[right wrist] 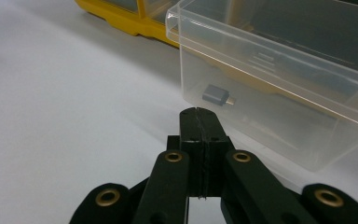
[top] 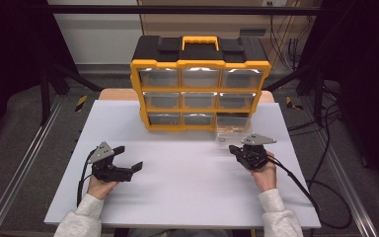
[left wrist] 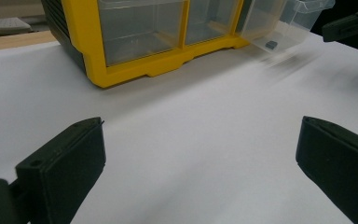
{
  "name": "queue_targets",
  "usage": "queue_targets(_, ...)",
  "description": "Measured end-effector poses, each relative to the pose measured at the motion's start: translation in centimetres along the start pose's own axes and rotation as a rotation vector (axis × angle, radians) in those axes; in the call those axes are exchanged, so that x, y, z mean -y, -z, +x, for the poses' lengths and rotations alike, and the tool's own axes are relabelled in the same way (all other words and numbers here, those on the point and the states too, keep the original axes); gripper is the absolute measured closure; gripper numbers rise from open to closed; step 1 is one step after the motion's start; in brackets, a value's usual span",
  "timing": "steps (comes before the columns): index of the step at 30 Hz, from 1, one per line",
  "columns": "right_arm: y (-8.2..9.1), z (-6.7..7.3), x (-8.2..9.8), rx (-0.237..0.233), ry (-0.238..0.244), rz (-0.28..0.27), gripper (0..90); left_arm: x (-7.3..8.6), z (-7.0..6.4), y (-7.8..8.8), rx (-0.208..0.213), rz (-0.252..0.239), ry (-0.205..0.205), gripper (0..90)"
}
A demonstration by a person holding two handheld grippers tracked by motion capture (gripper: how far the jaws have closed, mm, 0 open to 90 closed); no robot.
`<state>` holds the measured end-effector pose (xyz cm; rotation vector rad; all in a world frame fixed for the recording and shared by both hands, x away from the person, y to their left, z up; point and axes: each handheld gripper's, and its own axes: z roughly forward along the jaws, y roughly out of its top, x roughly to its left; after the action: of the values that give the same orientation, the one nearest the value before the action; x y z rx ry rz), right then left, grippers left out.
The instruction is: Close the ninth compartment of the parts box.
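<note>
Here the right gripper, jaws together on nothing, sits just before the pulled-out drawer holding what looks like a small adapter; next likely push it shut. Left gripper gapes.

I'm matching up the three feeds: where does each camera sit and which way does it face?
High view: above the person's side, looking forward and down at the white table and drawer cabinet; both hands and sleeves show.
Left gripper view: rides the left tongs, jaws open, facing the cabinet.
Right gripper view: rides the right tongs, jaws shut, facing the pulled-out clear drawer.
Both gripper views share the small grey part in that drawer.
</note>
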<state>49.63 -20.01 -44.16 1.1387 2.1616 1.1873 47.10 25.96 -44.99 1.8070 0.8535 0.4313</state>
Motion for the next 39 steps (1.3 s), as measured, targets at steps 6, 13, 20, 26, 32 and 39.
queue_targets(6,-0.4,-0.1,0.0,0.009,0.010,0.006,90.0,0.0,0.0,-0.1,0.000,0.003,-0.001,0.8)
queue_targets(13,-0.6,-0.3,-0.2,0.020,0.018,0.004,90.0,0.1,0.0,-0.1,-0.001,0.003,0.000,0.8)
queue_targets(20,-1.0,-0.4,-0.5,0.045,0.016,-0.003,90.0,0.1,0.1,0.0,-0.001,0.005,0.001,0.8)
queue_targets(26,-1.4,-0.8,-0.6,0.067,0.013,-0.005,90.0,0.2,0.1,-0.1,-0.002,0.010,-0.002,0.8)
queue_targets(32,-1.6,-1.0,-0.6,0.085,0.008,-0.010,90.0,0.2,0.1,-0.1,-0.001,0.009,0.002,0.8)
queue_targets(39,-1.9,-1.3,-0.8,0.088,-0.005,-0.013,90.0,0.2,0.1,-0.2,0.002,0.011,0.002,0.8)
